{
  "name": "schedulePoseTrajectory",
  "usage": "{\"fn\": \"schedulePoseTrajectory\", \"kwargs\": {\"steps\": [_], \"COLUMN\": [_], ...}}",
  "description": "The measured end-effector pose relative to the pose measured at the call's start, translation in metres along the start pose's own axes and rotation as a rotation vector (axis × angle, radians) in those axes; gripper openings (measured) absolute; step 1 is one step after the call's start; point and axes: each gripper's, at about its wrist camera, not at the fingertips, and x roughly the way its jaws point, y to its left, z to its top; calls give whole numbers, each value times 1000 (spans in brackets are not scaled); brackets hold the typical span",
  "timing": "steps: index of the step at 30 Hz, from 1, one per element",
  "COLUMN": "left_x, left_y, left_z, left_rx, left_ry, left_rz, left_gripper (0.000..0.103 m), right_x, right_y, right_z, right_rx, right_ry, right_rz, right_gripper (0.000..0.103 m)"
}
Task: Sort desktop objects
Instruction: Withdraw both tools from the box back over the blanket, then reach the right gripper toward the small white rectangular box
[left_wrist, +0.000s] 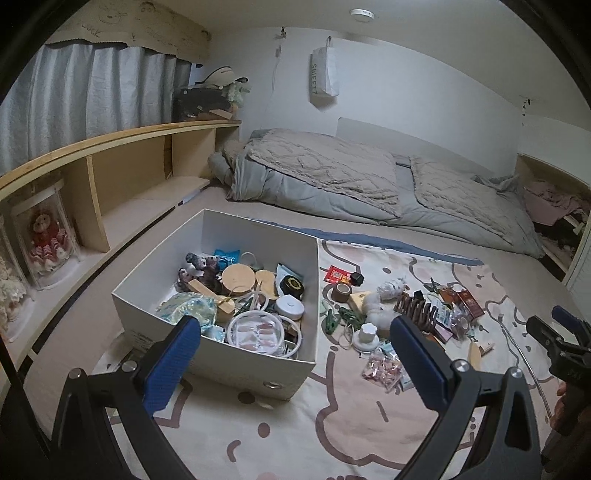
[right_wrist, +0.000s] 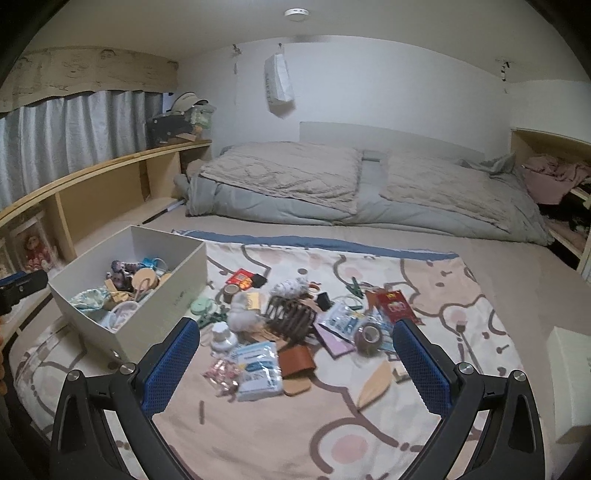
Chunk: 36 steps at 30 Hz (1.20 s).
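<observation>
A white box (left_wrist: 236, 363) (right_wrist: 162, 310) holding several small items stands on a patterned cloth (left_wrist: 295, 435) (right_wrist: 295, 424). To its right lies a loose pile: a brown claw hair clip (left_wrist: 417, 312) (right_wrist: 295, 319), a tape roll (right_wrist: 369, 338), a white wipes packet (right_wrist: 258, 369), red packets (right_wrist: 393, 304), a white plush (right_wrist: 242, 315). My left gripper (left_wrist: 295, 347) is open and empty, hovering over the box's near right corner. My right gripper (right_wrist: 295, 350) is open and empty above the pile; it also shows in the left wrist view (left_wrist: 554, 332).
A wooden shelf (left_wrist: 110, 170) runs along the left with a doll in a clear case (left_wrist: 44, 240). Folded grey bedding (right_wrist: 351, 188) lies behind the cloth. A white box (right_wrist: 572, 380) sits at the right edge.
</observation>
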Motion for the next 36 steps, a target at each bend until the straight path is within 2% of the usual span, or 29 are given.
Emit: {"fn": "schedulePoseTrajectory", "kwargs": {"steps": [8,13,20,29,36], "left_x": [9,20,33,47,63], "left_y": [-12,-23,-39,-60,-76], "left_z": [-5,-14,-27,-39,-50], "left_rx": [-12,34,76,145,216], "left_ry": [29,66,119,153,205], "left_rz": [-8,13,-1,8,2], "left_gripper": [103,103,103,103,103], "right_x": [10,23,47,92,134], "right_y": [-32,-47,-65,-84,-105], "right_z": [-20,-41,-57,-68,-63], "right_rx": [29,45,94,47,11], "right_ry": [65,128,209,282,314], "right_rz": [-72,-107,-112,-171,-191], "right_gripper": [103,103,103,103,103]}}
